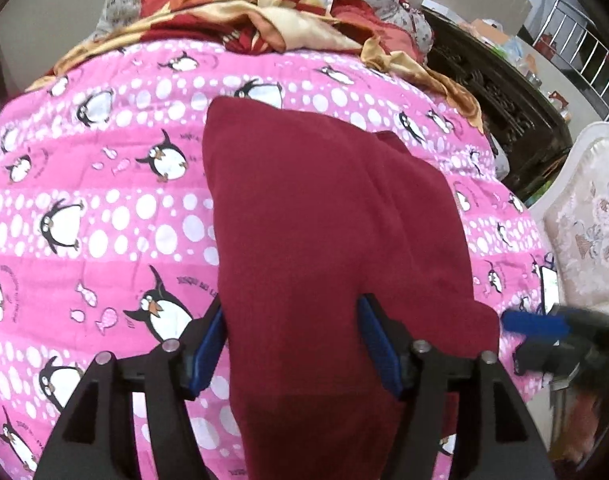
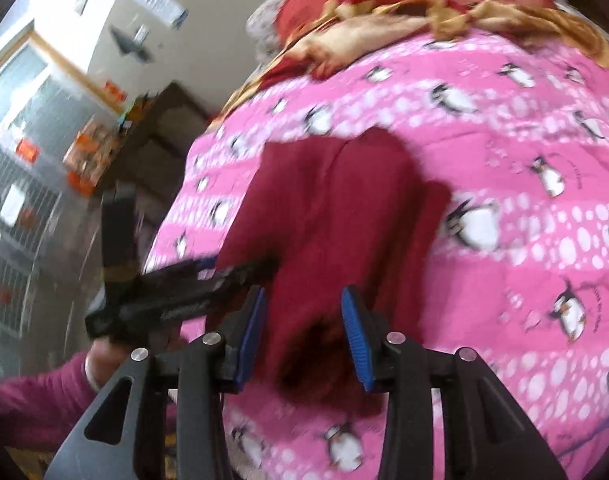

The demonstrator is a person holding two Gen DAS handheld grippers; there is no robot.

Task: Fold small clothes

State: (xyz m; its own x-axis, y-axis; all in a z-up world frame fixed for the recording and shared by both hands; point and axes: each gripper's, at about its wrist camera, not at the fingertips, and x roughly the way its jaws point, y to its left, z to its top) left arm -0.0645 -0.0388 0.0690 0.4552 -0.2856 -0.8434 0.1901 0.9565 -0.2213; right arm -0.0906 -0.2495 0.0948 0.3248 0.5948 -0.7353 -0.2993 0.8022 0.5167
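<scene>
I can see small dark lettering printed beside the penguins on the pink quilt (image 1: 104, 216) — it curves along each bird, yet it is too small and smeared for me to make out any word. Nothing else in either view carries text I can read.

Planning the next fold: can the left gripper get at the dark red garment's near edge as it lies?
Probably yes. The left gripper stands open with the dark red garment between its fingers, on the pink penguin quilt; nothing covers that edge.
</scene>
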